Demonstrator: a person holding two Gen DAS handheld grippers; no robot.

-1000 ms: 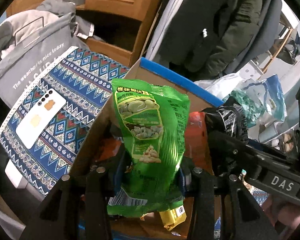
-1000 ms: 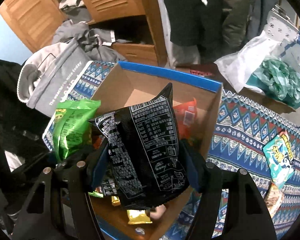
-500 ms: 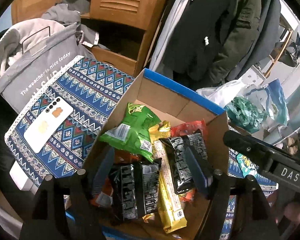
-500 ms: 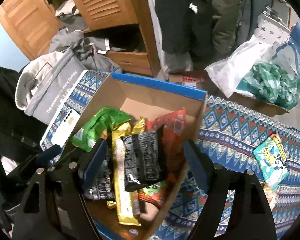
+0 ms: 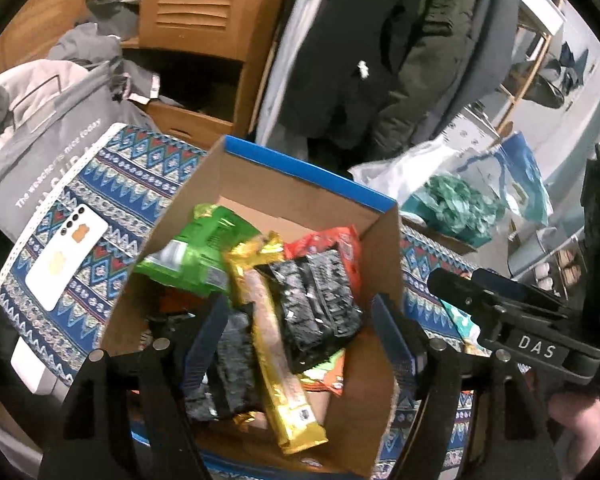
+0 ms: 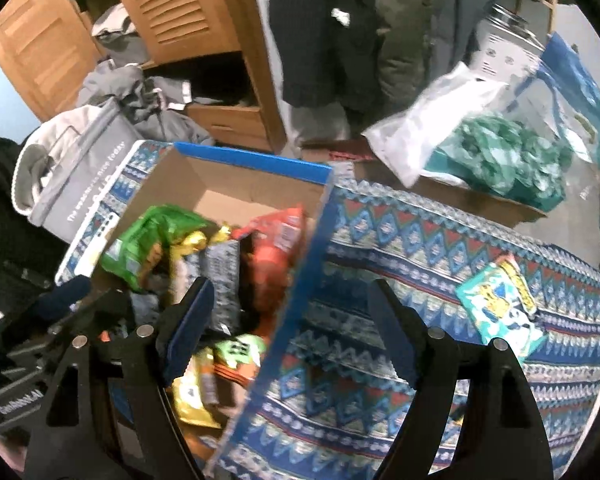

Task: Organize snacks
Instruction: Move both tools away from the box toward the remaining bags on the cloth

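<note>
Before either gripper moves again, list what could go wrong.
1. The gold packet lies on top of the pile with its end near the near edge of the cardboard box; a nudge could tip it out.
2. The right gripper straddles the box wall; closing or swinging could catch it.
3. The teal snack bag remains alone on the patterned cloth, easily missed, and the white phone could get swept aside.

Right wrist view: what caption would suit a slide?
Open right gripper above patterned cloth, beside the snack-filled cardboard box.
</note>
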